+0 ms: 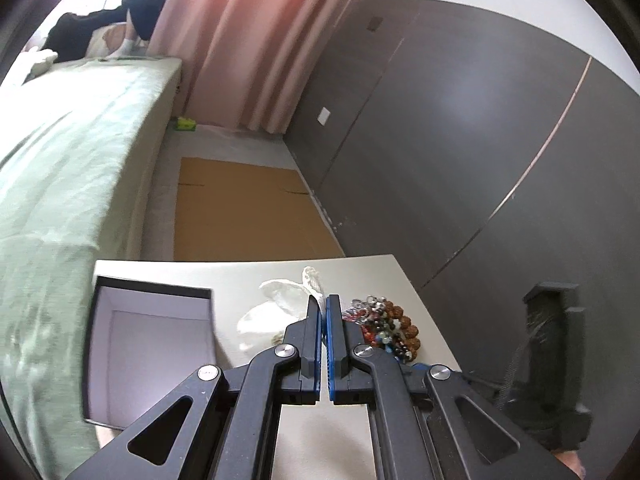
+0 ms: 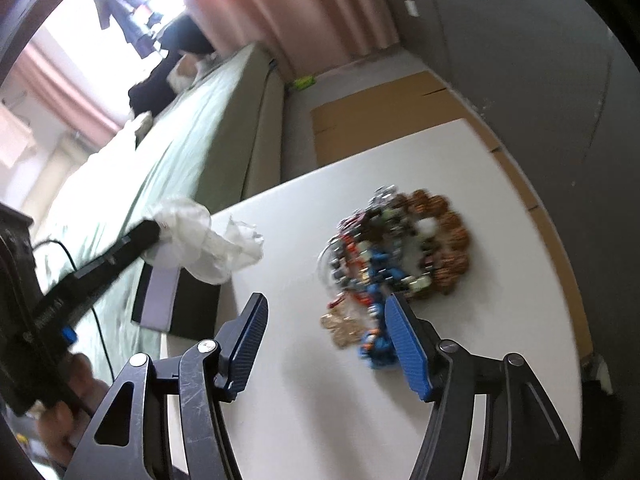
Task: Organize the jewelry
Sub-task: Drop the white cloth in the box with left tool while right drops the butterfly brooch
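A heap of beaded bracelets and jewelry (image 2: 400, 256) lies on the white table (image 2: 500, 184); it also shows in the left wrist view (image 1: 388, 328). My left gripper (image 1: 324, 300) is shut on a clear plastic bag (image 1: 276, 308), held above the table; the bag (image 2: 200, 240) hangs from its tip in the right wrist view. An open dark box with a pale inside (image 1: 152, 356) sits at the table's left; it shows under the bag in the right wrist view (image 2: 176, 300). My right gripper (image 2: 326, 304) is open and empty, just in front of the jewelry heap.
A bed with a green cover (image 1: 68, 160) runs along the left. Flat cardboard (image 1: 244, 208) lies on the floor beyond the table. A grey wall with doors (image 1: 480, 120) stands at the right, pink curtains (image 1: 248, 40) behind.
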